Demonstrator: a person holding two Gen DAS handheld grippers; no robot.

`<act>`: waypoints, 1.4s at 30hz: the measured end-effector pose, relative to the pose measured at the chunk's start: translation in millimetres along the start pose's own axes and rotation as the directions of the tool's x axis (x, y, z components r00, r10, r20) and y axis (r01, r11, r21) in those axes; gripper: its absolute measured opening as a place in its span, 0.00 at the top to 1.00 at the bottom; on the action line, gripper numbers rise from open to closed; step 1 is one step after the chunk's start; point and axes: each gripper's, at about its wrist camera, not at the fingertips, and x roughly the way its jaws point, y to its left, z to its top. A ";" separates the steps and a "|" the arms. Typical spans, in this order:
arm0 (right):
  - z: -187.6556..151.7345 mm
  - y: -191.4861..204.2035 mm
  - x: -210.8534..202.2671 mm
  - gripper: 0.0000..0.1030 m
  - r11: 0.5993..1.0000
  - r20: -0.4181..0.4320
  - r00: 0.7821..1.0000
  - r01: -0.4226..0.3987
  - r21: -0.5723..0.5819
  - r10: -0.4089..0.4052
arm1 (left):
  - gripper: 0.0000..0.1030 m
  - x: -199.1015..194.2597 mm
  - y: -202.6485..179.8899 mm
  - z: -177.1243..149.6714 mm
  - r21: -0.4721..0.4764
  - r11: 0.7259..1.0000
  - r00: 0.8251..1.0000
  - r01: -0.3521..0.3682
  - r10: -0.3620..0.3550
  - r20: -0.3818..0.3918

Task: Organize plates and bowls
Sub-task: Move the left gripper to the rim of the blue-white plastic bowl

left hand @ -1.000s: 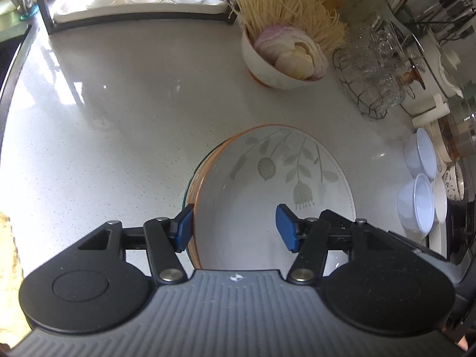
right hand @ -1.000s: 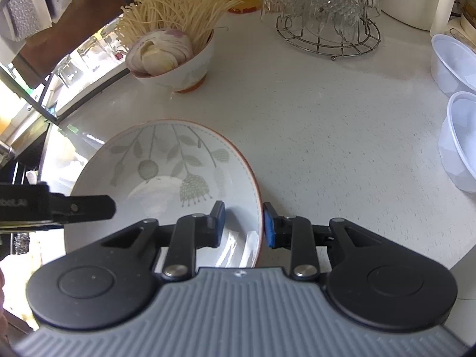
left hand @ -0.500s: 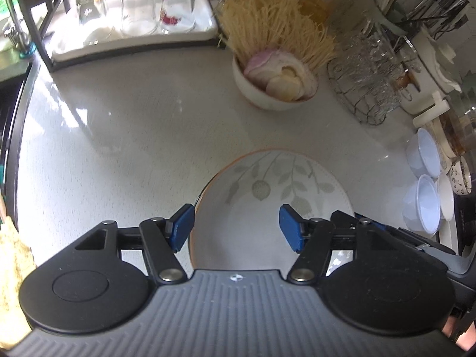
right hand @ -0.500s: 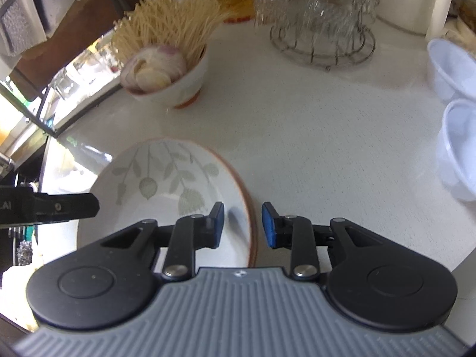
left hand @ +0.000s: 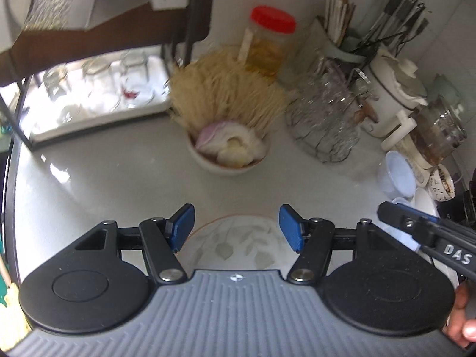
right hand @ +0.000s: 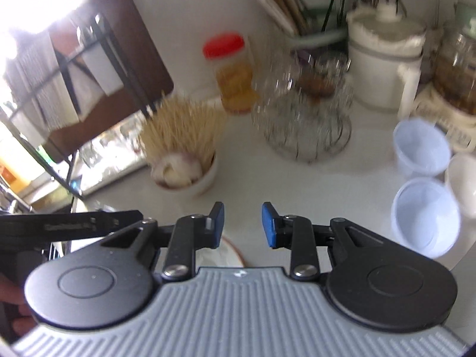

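A leaf-patterned plate [left hand: 238, 244] with an orange rim lies on the white counter, low in the left wrist view. My left gripper [left hand: 236, 227] hangs above it, open, with nothing between the blue pads. In the right wrist view only the plate's rim [right hand: 230, 253] shows, under the fingers. My right gripper [right hand: 243, 224] is also open and holds nothing. A white bowl [left hand: 229, 160] with noodles and garlic stands farther back. Each gripper shows at the edge of the other's view: the right gripper [left hand: 428, 238] in the left wrist view, the left gripper [right hand: 74, 226] in the right wrist view.
At the back stand a red-lidded jar [left hand: 267, 44], a wire rack of glasses [left hand: 324, 122], a white pot [left hand: 389, 98] and utensil holders. White plastic cups [right hand: 422, 226] crowd the right side. A tray of upturned glasses [left hand: 95, 95] sits back left under a dark rack.
Both grippers have risen and tilted up from the plate, which stays on the counter and now shows smaller and lower. More of the back of the counter has come into view.
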 end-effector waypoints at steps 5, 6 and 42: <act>11.0 -21.3 -25.2 0.69 1.000 0.054 0.998 -0.023 -0.014 0.024 | 0.34 -8.7 -32.2 6.1 0.026 1.000 0.999 0.015 -0.016 0.036; 12.9 -27.2 -29.4 0.69 0.999 0.065 0.998 -0.026 -0.029 0.027 | 0.34 -10.9 -40.0 6.9 0.027 0.999 0.999 0.019 -0.020 0.050; -48.7 -276.0 -21.8 0.47 0.883 -0.165 0.986 0.072 0.464 0.006 | 0.37 141.5 -248.3 -16.9 0.152 0.973 0.966 0.171 -0.136 -0.218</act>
